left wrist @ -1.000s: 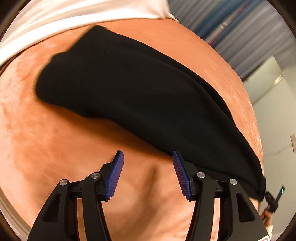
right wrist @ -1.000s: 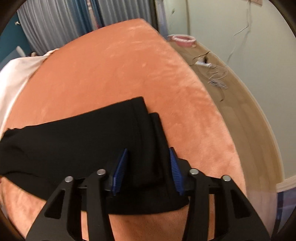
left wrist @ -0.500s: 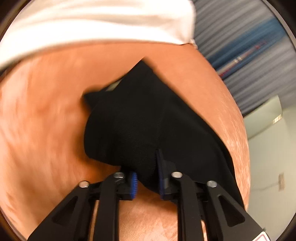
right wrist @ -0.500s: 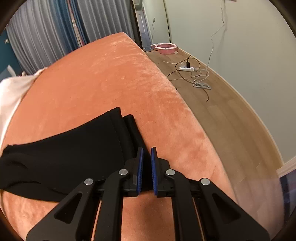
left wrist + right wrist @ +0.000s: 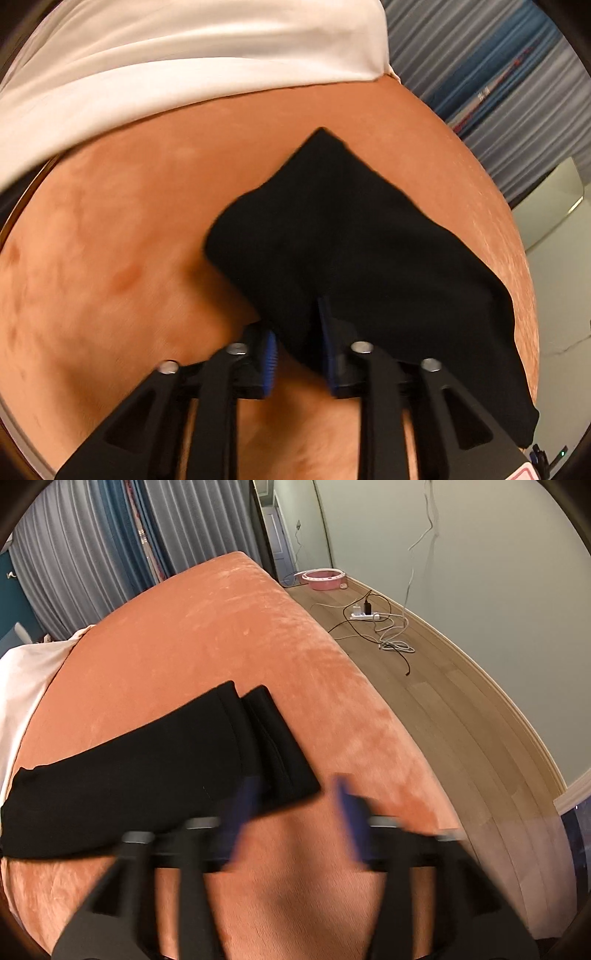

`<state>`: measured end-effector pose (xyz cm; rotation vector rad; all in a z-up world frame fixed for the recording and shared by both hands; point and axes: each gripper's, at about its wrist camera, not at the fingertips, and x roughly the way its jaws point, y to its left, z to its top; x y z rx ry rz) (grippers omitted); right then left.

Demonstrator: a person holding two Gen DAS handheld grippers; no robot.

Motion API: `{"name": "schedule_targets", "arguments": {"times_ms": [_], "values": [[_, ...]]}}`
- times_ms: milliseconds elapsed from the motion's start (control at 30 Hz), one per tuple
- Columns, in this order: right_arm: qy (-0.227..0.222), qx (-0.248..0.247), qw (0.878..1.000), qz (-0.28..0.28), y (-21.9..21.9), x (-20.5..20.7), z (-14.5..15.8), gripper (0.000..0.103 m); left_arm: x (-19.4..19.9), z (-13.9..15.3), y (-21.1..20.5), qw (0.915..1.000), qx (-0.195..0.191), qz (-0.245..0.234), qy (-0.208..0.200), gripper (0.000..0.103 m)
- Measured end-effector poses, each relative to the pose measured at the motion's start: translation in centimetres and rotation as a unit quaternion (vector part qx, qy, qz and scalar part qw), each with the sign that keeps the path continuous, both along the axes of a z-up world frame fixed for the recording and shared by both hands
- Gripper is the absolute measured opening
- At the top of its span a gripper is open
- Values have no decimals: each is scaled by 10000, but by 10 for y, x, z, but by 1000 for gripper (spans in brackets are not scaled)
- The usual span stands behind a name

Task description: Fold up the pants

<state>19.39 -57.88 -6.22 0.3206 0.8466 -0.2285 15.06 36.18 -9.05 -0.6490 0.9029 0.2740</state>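
Pants (image 5: pixel 140 771) lie on the orange bed (image 5: pixel 229 627), their long axis crosswise; a second ago spread long, one end now lies folded over; the fold seems made; left tongs (image 5: pixel 297 354) are opening with cloth still between them; right tongs (image 5: pixel 295 812) are spreading wide, empty.

Pants (image 5: pixel 354 258) end folded over; both tongs (image 5: pixel 295 347) (image 5: pixel 295 812) opening, right released.
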Motion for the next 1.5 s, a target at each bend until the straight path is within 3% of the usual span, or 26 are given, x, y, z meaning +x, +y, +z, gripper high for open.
{"name": "schedule_targets", "arguments": {"times_ms": [67, 233, 333, 433, 467, 500, 533, 600, 667, 700, 767, 867, 933, 967, 1000, 1067, 1233, 1400, 1433, 1467, 1500], "values": [[-53, -8, 9997, 220, 5, 1, 2, 67, -12, 7, -4, 9997, 179, 138, -52, 32], [-57, -366, 9983, 444, 15, 25, 11, 67, -45, 43, -23, 9933, 1122, 276, -65, 29], [23, -576, 9970, 511, 19, 54, 11, 68, -55, 68, -54, 9868, 1597, 79, -243, 29], [273, -940, 9935, 575, 27, 87, -2, 74, -50, 83, -96, 9822, 1789, -298, -485, 29], [455, -1080, 9908, 675, 31, 99, -13, 70, -48, 85, -111, 9810, 1807, -453, -550, 29], [618, -1167, 9882, 771, 35, 105, -20, 31, -45, 86, -125, 9801, 1787, -630, -588, 29], [673, -1217, 9868, 835, 39, 108, -22, 19, -43, 86, -138, 9792, 1777, -780, -595, 29], [400, -1468, 9853, 783, 41, 100, -5, 6, -34, 85, -159, 9777, 1720, -1046, -604, 29], [11, -1273, 9901, 590, 25, 87, 20, 3, -26, 83, -184, 9730, 1731, -1389, -640, 29], [-106, -1417, 9892, 350, 13, 78, 31, 0, -21, 82, -192, 9708, 1746, -1509, -659, 29], [59, -1920, 9813, -112, -15, 71, 26, 0, -18, 76, -212, 9655, 1783, -1771, -680, 29], [538, -1047, 9929, -194, -50, 70, -6, 0, -9, 53, -240, 9622, 1854, -1941, -467, 30], [271, -547, 9981, -58, -48, 56, 1, 4, -13, 38, -246, 9651, 1700, -1968, -308, 30], [128, -436, 9989, 74, -44, 52, 5, 11, -14, 34, -247, 9668, 1599, -1977, -258, 30], [-75, -374, 9988, 319, -33, 49, 14, 34, -15, 33, -248, 9675, 1542, -1990, -255, 30], [-178, -591, 9968, 512, -19, 50, 23, 68, -16, 33, -251, 9671, 1541, -2003, -301, 30], [129, -978, 9897, 1038, 8, 74, 22, 69, -22, 37, -262, 9658, 1548, -2039, -412, 30], [654, -1192, 9818, 1329, 27, 96, -3, 69, -28, 34, -278, 9648, 1489, -2128, -406, 30], [708, -1159, 9798, 1465, 30, 101, -10, 66, -27, 34, -280, 9641, 1514, -2142, -408, 30], [743, -1136, 9776, 1607, 37, 102, -16, 44, -27, 34, -282, 9636, 1517, -2162, -414, 30], [704, -1220, 9768, 1615, 42, 99, -18, 30, -26, 33, -285, 9633, 1528, -2167, -408, 30]]}}
